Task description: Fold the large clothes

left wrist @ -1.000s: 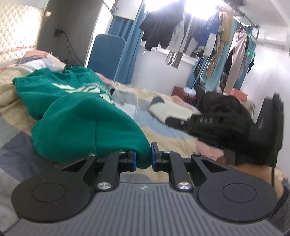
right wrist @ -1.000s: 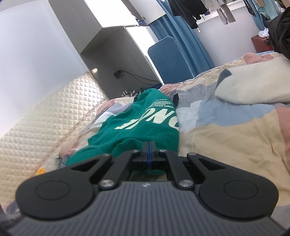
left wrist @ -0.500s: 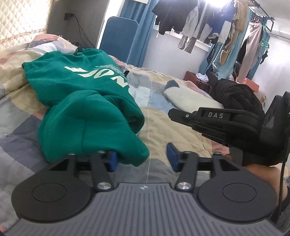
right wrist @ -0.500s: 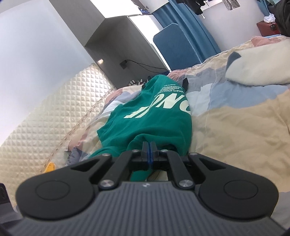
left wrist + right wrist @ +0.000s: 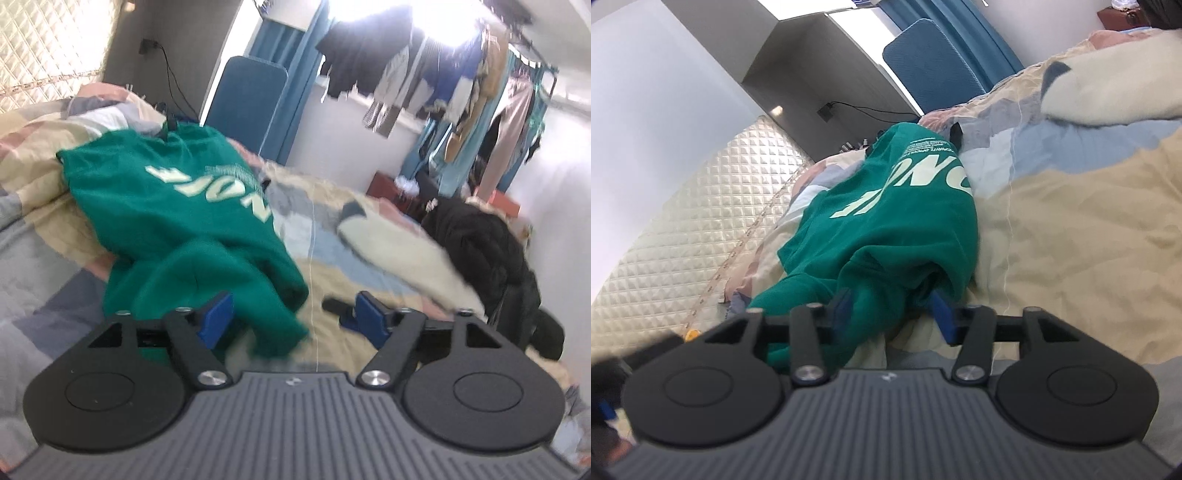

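Observation:
A green sweatshirt with pale lettering (image 5: 192, 221) lies crumpled on the patchwork quilt (image 5: 369, 280); it also shows in the right wrist view (image 5: 894, 229). My left gripper (image 5: 291, 317) is open, its blue pads wide apart, and a loose fold of the sweatshirt lies between them, not clamped. My right gripper (image 5: 892, 312) is open too, with the near hem of the sweatshirt bunched between its pads. The far collar end rests toward the headboard.
A cream garment (image 5: 399, 243) and a black jacket (image 5: 487, 243) lie on the quilt to the right. A quilted headboard (image 5: 701, 221) runs along the left. A blue chair (image 5: 243, 96) and hanging clothes (image 5: 424, 74) stand beyond the bed.
Both grippers let go of the sweatshirt: the left opened first, the right just now. The released hem has dropped onto the quilt. The right gripper is no longer in the left wrist view.

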{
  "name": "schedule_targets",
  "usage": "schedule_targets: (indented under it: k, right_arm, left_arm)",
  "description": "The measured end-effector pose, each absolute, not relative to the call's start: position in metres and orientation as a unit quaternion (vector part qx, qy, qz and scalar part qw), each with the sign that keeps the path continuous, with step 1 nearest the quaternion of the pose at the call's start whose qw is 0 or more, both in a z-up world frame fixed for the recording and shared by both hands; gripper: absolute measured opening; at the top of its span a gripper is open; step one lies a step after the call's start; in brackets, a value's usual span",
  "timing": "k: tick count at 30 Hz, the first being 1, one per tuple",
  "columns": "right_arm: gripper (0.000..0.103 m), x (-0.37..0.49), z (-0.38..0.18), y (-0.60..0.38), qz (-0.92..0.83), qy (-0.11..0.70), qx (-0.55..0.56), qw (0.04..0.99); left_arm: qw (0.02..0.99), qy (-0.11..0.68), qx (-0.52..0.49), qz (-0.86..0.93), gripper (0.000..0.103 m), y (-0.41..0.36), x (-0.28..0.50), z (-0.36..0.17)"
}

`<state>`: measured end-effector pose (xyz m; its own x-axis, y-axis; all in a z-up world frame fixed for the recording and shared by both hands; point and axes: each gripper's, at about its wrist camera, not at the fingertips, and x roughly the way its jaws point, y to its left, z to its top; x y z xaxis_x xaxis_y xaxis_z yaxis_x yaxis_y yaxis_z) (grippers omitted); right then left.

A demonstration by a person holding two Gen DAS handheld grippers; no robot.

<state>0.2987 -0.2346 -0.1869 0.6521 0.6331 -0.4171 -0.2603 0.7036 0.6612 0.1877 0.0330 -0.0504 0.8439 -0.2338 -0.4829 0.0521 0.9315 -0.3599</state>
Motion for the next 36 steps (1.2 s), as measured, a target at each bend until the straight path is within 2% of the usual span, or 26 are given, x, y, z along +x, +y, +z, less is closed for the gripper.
schedule_targets:
  k: [7, 10, 14, 20, 24, 25, 27, 29, 30, 31, 32, 36]
  right_arm:
    - [0.052, 0.320, -0.205, -0.219, 0.219, 0.345, 0.253, 0.877]
    - [0.052, 0.332, -0.215, -0.212, 0.202, 0.354, 0.228, 0.884]
    - [0.051, 0.349, -0.227, -0.203, 0.205, 0.355, 0.209, 0.888]
    - [0.050, 0.371, -0.243, -0.184, 0.211, 0.343, 0.185, 0.896]
    - [0.039, 0.381, -0.247, -0.173, 0.221, 0.333, 0.164, 0.902]
    - [0.038, 0.383, -0.248, -0.171, 0.221, 0.332, 0.160, 0.903]
    - [0.026, 0.386, -0.247, -0.170, 0.215, 0.327, 0.155, 0.907]
    - [0.018, 0.387, -0.244, -0.171, 0.204, 0.318, 0.152, 0.913]
    - [0.016, 0.387, -0.240, -0.172, 0.201, 0.311, 0.149, 0.917]
    - [0.015, 0.385, -0.235, -0.172, 0.197, 0.303, 0.139, 0.922]
    - [0.014, 0.384, -0.230, -0.171, 0.195, 0.296, 0.129, 0.926]
    - [0.012, 0.370, -0.201, -0.189, 0.189, 0.249, 0.151, 0.938]
  left_arm:
    - [0.948, 0.227, -0.220, -0.046, 0.092, 0.095, 0.226, -0.039]
    - [0.932, 0.254, -0.258, -0.016, 0.092, 0.129, 0.270, -0.062]
    - [0.929, 0.275, -0.243, 0.040, 0.092, 0.163, 0.320, -0.098]
    - [0.907, 0.302, -0.284, 0.072, 0.091, 0.204, 0.362, -0.169]
    - [0.893, 0.303, -0.331, 0.038, 0.090, 0.216, 0.379, -0.205]
    - [0.896, 0.297, -0.328, 0.033, 0.087, 0.216, 0.382, -0.208]
    - [0.906, 0.282, -0.316, 0.022, 0.077, 0.213, 0.385, -0.210]
    - [0.909, 0.273, -0.316, 0.010, 0.042, 0.214, 0.387, -0.212]
    - [0.908, 0.267, -0.324, 0.005, 0.035, 0.217, 0.387, -0.213]
    - [0.907, 0.256, -0.333, -0.001, 0.019, 0.219, 0.385, -0.213]
    - [0.907, 0.245, -0.343, -0.011, 0.012, 0.219, 0.382, -0.210]
    - [0.913, 0.189, -0.350, -0.087, 0.011, 0.214, 0.368, -0.186]
